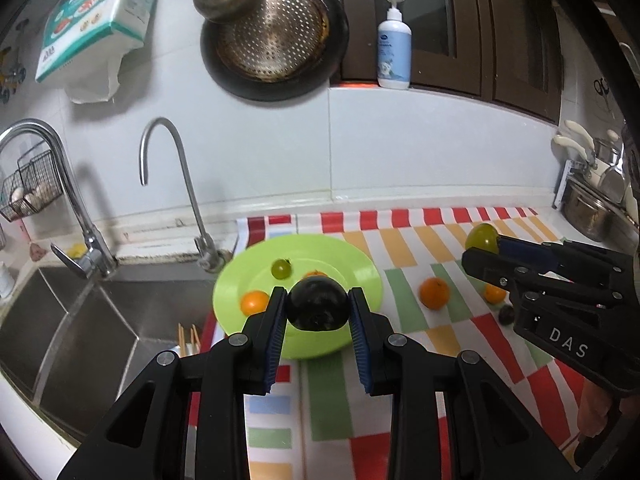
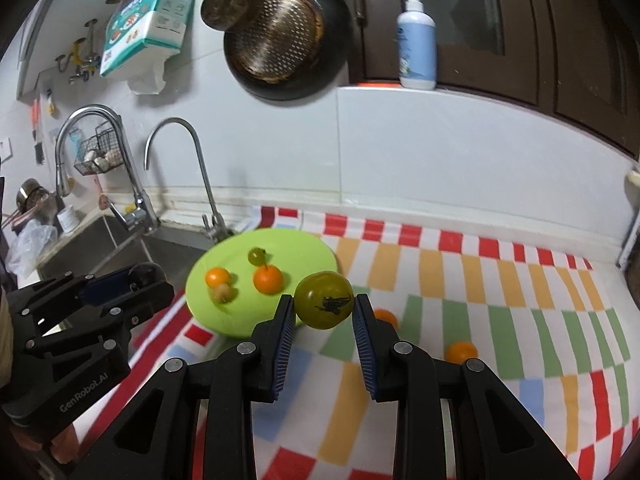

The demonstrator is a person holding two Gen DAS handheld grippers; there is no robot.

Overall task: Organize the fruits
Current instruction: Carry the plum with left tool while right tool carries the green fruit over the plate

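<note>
My left gripper [image 1: 318, 297] is shut on a dark round fruit [image 1: 318, 312], held in the air over the near rim of a lime-green plate [image 1: 362, 276]. My right gripper [image 2: 324, 301] is shut on a yellow-green round fruit [image 2: 323, 292] just right of the plate [image 2: 300, 252]. Each gripper shows in the other's view: the right gripper [image 1: 483, 247] with its green fruit [image 1: 481, 236], the left gripper [image 2: 149, 277] with its dark fruit [image 2: 146, 271]. Several small fruits lie on the plate, among them a green one [image 2: 257, 256] and two oranges [image 2: 268, 279]. On the cloth lie two oranges [image 1: 434, 293] and a small dark fruit [image 1: 507, 314].
A striped cloth [image 2: 480, 280] covers the counter. A steel sink [image 1: 80, 320] with two taps [image 1: 192, 200] lies to the left. A pan [image 1: 276, 36] hangs on the wall, and a pump bottle [image 1: 395, 48] stands on a ledge. Pots [image 1: 588, 208] stand at far right.
</note>
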